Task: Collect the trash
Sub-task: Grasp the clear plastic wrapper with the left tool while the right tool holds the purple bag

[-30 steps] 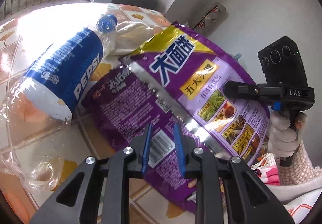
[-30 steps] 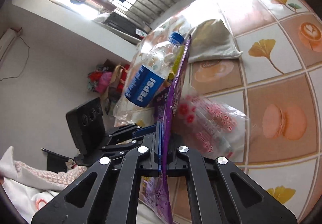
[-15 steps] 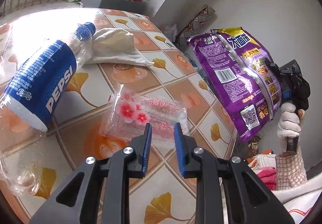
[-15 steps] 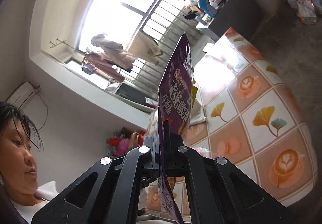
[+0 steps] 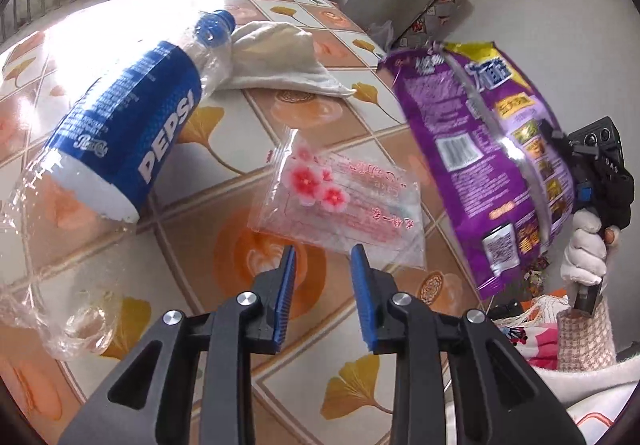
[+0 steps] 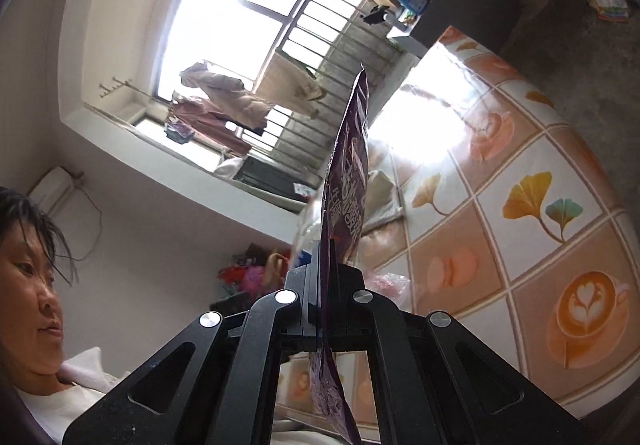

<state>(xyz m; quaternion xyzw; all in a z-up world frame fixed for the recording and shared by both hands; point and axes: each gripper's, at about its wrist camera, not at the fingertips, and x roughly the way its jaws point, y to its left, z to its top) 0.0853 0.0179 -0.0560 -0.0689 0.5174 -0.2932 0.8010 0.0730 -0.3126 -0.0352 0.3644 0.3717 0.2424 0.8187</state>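
The right gripper (image 6: 320, 285) pinched a crinkled purple snack bag (image 5: 480, 149), glossy with a silver seam, which hung edge-on between its pressed fingers. The left gripper (image 5: 324, 265) had just been opening, nothing between its spread blue pads; a clear flowered wrapper (image 5: 340, 201) lay just ahead, a Pepsi bottle (image 5: 124, 149) to their left.
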